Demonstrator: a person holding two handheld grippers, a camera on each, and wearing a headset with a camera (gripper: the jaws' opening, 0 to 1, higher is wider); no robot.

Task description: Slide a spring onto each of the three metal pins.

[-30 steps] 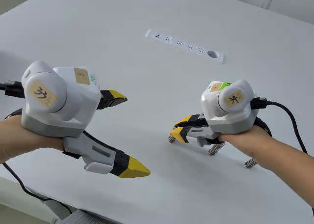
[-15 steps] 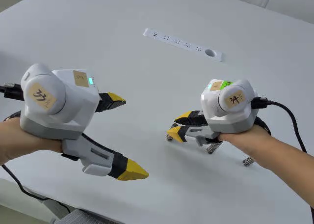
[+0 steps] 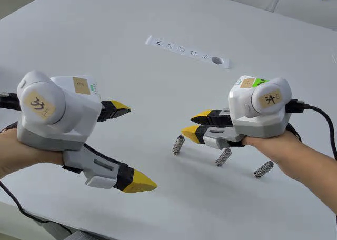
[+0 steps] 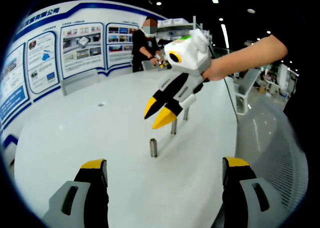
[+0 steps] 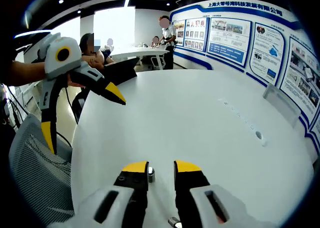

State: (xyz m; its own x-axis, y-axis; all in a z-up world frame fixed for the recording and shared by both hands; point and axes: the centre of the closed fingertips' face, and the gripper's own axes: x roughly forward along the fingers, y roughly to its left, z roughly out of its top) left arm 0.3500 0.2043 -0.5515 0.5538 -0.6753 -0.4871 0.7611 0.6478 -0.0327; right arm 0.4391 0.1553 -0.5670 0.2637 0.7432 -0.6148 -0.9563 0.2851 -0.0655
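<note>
A wide white counter (image 3: 105,35) is stretching across a bright hall whose walls are carrying blue-and-white display panels (image 5: 240,33), and a white power strip (image 3: 187,51) is lying well beyond the work. Three springs are standing in a short row near the person's right hand: the first spring (image 3: 179,144), the second spring (image 3: 223,157) and the third spring (image 3: 264,169), each apart from its neighbour and each upright rather than lying flat. That posture is suggesting that a pin is running up through each one and holding it erect. The pins themselves are too thin to make out, so I cannot tell for certain that all three are seated. The right gripper (image 3: 193,125) is hovering just above the first spring, its jaws standing a narrow gap apart with nothing between them. In the right gripper view the round top of that spring is showing through the gap, below the tips and not pinched, so the gripper is probably sitting there to check how the spring is resting. The left gripper (image 3: 129,145) is hanging well to the side over bare counter, its jaws spread wide and carrying nothing. It seems to be parked clear of the row while facing it, since the left gripper view is looking straight at the springs and at the other gripper above them. On this evidence the task is looking at or near its end.
</note>
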